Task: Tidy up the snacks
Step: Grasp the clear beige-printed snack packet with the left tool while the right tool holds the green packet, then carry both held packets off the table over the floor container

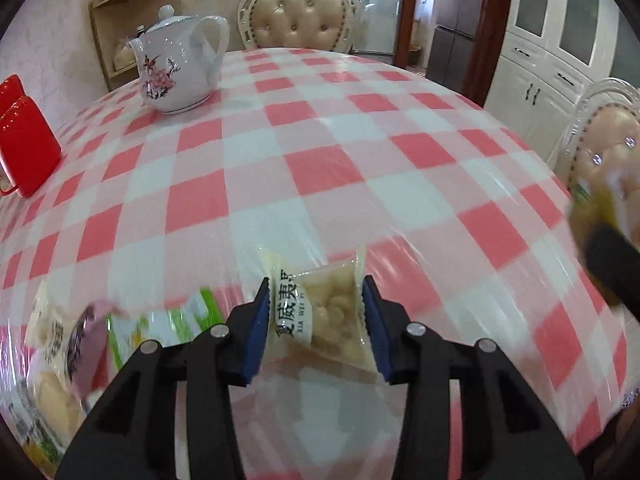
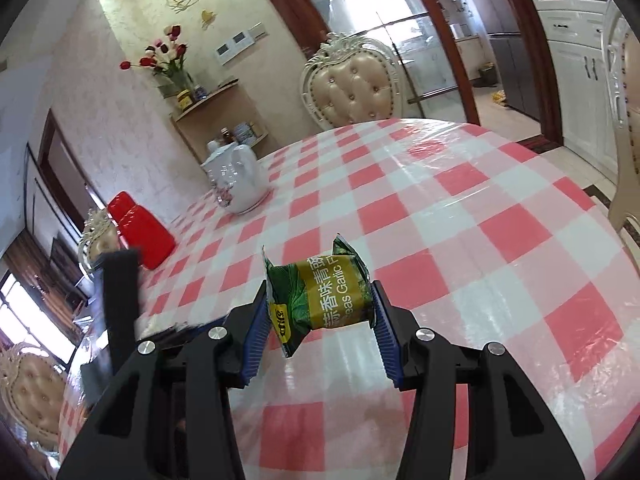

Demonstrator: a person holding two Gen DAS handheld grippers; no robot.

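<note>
A pale, see-through snack packet [image 1: 328, 320] with black Chinese print sits pinched between the blue pads of my left gripper [image 1: 316, 284], held just above the checked tablecloth [image 1: 320, 168]. My right gripper [image 2: 320, 286] is shut on a green and gold pea snack packet [image 2: 328, 300], which is crumpled between the pads above the table. In the left wrist view the right gripper [image 1: 612, 268] shows as a dark blur at the right edge. In the right wrist view the left gripper [image 2: 120, 300] is a dark blur at the left.
Several more snack packets lie at the lower left, among them a green and white one [image 1: 168, 328] and a pink one [image 1: 86, 340]. A white flowered teapot [image 1: 176, 68] and red containers [image 1: 24, 144] stand at the table's far left. Padded chairs [image 1: 304, 20] ring the table.
</note>
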